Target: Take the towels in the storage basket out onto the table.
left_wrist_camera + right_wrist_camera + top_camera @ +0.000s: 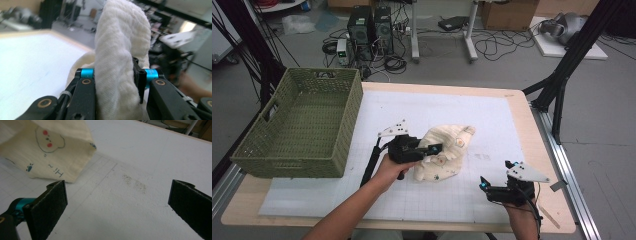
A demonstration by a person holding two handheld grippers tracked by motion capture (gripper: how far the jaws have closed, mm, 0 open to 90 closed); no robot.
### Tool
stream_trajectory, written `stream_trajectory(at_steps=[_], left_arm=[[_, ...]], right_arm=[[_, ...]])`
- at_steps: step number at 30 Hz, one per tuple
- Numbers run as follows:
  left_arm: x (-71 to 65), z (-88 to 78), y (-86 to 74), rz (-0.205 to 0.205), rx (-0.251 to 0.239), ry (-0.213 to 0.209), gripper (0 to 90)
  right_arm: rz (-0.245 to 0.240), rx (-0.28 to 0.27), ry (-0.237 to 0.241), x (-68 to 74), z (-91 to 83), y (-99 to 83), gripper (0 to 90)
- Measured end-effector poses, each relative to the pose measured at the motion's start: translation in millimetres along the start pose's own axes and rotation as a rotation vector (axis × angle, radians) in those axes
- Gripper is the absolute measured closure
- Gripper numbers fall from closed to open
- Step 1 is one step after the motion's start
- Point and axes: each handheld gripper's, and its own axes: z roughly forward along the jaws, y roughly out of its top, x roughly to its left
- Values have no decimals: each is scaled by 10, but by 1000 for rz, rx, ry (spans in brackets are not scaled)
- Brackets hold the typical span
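Cloth (446,152) is bunched mid-mat, a fold clamped between left gripper (432,150) jaws. Right gripper (496,181) is held wide open near the front edge, bare mat between. Basket (297,125) sits at the left edge.

We see a soft, crinkled cream cloth (120,50) with a matt gauze-like weave and small printed figures, lying on a white matt sheet (492,115) with a faint grid over a pale wooden table (522,100). The left gripper (116,75) is matt black plastic with glossy blue metal collars and brass-coloured rivets, while the right gripper (117,200) carries 2 rough, dull black pads (50,205). The green basket (297,160) looks woven and matt.
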Motion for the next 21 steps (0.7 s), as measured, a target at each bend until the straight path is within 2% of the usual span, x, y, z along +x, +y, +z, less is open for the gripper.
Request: stream_trajectory(at_steps=[1,3,5,6,7,8,10,12,14,19,21], left_arm=[[64,-5,-38,-3,14,42,710],[196,-23,-99,2,65,166,658],[315,-46,-149,-20,118,283,559],[384,-70,-180,-52,140,371,466],[423,-103,-194,-66,144,432,363],[445,-148,-196,-68,135,471,319],[453,-249,-162,-26,126,538,276],[449,-346,-123,-11,105,556,256],[422,-451,-84,26,104,564,256],[283,-754,-63,96,72,534,243],[220,-868,-94,119,52,521,202]], right_arm=[[5,4,0,5,2,0,14],[2,7,1,6,15,-3,14],[-5,11,3,9,28,-5,14],[-3,13,3,14,33,-5,14],[-7,16,7,17,39,-6,14],[-9,17,6,21,44,-6,14],[-10,21,6,21,54,-9,14],[-9,24,8,17,64,-12,14],[-12,28,5,26,74,-10,14],[-25,12,0,29,71,-4,13],[-26,9,3,24,87,-3,13]])
